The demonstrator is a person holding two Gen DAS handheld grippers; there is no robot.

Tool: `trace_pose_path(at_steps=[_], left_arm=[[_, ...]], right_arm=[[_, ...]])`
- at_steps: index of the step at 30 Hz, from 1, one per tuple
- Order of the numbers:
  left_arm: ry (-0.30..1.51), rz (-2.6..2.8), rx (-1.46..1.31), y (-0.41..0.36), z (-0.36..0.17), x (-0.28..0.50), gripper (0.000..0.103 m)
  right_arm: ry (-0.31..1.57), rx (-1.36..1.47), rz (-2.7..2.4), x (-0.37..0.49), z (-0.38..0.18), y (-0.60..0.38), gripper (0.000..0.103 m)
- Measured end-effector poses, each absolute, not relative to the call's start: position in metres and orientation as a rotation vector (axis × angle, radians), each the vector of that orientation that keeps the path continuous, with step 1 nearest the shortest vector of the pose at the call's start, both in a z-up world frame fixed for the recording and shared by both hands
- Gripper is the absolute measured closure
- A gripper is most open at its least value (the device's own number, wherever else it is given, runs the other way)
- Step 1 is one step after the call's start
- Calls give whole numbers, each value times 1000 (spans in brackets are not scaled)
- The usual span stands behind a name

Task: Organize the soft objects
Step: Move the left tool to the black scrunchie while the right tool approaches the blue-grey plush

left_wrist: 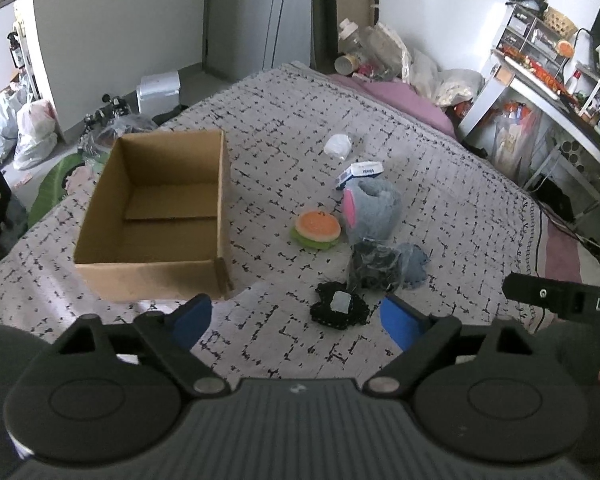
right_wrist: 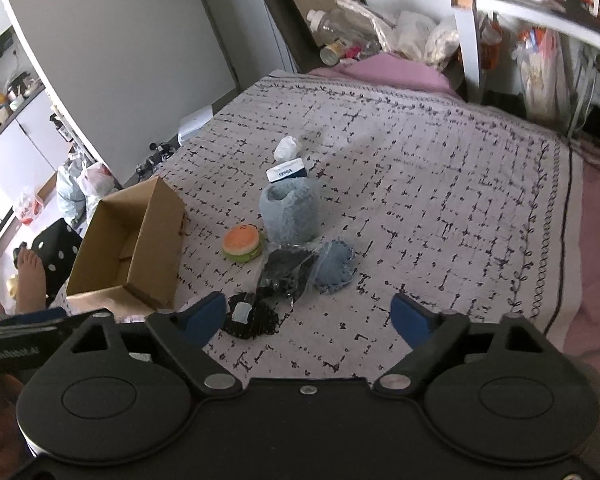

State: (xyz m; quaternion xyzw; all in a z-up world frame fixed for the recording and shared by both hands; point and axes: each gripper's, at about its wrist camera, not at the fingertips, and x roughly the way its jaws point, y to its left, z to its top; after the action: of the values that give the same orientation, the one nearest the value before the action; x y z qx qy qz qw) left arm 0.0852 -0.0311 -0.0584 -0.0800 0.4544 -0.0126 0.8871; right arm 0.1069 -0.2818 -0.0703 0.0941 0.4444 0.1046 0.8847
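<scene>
An empty open cardboard box (left_wrist: pixel 156 216) (right_wrist: pixel 128 240) stands on the bed's left side. To its right lie a burger-shaped plush (left_wrist: pixel 318 229) (right_wrist: pixel 242 246), a grey-blue plush with a pink ear (left_wrist: pixel 374 210) (right_wrist: pixel 290 216), a black item in a clear bag (left_wrist: pixel 374 266) (right_wrist: pixel 286 272), a blue knitted piece (left_wrist: pixel 414 264) (right_wrist: pixel 334 266) and a black knitted piece with a clear tag (left_wrist: pixel 338 310) (right_wrist: pixel 250 316). My left gripper (left_wrist: pixel 296 320) is open and empty, just short of the black knitted piece. My right gripper (right_wrist: pixel 308 316) is open and empty, near the same pile.
A crumpled white wad (left_wrist: pixel 338 146) (right_wrist: pixel 288 148) and a small blue-white carton (left_wrist: pixel 360 172) (right_wrist: pixel 286 172) lie beyond the plush. The patterned bedspread (left_wrist: pixel 440 184) extends right. Bags and bottles sit at the headboard (left_wrist: pixel 372 52). A cluttered desk (left_wrist: pixel 548 80) stands right of the bed.
</scene>
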Motion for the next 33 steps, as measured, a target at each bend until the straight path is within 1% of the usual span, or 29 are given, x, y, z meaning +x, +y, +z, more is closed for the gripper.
trace_pose_path(at_steps=[2,4,9,13,18,22,24,27,33], left_arm=[[958,-29,-173,-33,-64,92,16],[970,-29,-172,-35,-71,98,21],[1011,-26,-176,-39,-88,113,28],[1044,-22,-181,-43,-101,125,32],[1078,-25,-170,-51,-119,140,38],[1116,-38,-165,-59,-135,150,44],[1139,-40,-161,-63,-145,156,45],[1175,-38,-163,-67,-159,163,47],[1235,-43,-156,-77,-186,180,50]], right_arm=[[940,213,218,114,-76,-284,25],[953,230,216,122,-82,-286,29],[986,273,211,140,-96,-291,41],[1014,306,204,153,-108,-294,46],[1051,342,189,170,-124,-297,63],[1078,377,181,181,-138,-299,66],[1090,386,175,186,-145,-300,70],[1106,398,168,194,-157,-302,72],[1141,431,167,208,-178,-306,73]])
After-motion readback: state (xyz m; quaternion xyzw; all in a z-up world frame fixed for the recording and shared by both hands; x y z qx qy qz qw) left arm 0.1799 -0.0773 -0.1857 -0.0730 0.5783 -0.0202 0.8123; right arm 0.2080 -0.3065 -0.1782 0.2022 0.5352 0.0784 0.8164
